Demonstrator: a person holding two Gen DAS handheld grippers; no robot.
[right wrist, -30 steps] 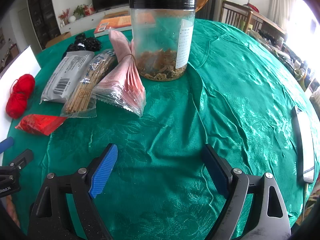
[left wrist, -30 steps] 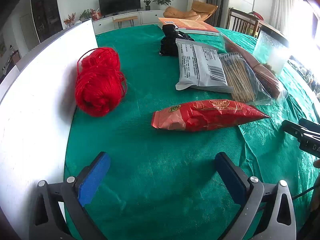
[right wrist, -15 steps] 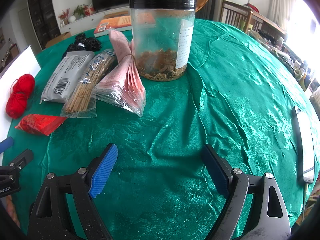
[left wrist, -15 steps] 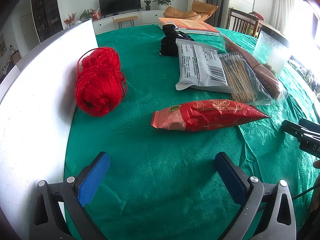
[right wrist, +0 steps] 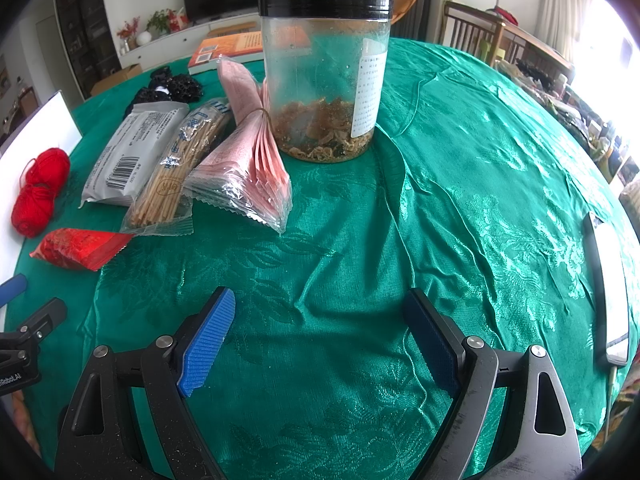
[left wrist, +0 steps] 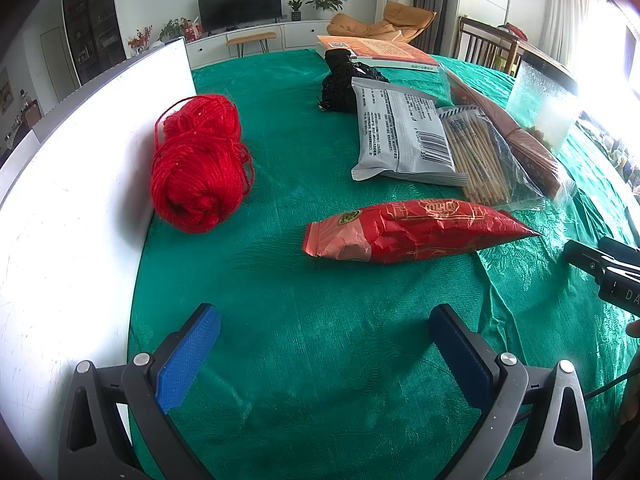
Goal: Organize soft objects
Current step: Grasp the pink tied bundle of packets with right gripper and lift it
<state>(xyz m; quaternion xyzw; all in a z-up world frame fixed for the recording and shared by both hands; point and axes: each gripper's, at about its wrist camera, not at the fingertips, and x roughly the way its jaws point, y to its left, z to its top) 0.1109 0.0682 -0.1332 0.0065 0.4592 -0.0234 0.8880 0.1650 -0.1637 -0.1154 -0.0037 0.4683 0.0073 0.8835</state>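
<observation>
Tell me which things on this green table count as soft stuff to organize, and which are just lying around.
Soft, for the job: red yarn ball, black knitted bundle, red snack bag, grey packet.

Lying about: plastic jar, book, stick pack, phone.

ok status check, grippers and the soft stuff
Left gripper open, empty. Right gripper open, empty. Red yarn untouched beside white board; red packet flat on green cloth. Nothing in the way.

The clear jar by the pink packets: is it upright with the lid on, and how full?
Upright, lid on, mostly empty. The clear jar stands on its base on the green tablecloth; its black lid sits on top; brown contents cover only the bottom.
</observation>
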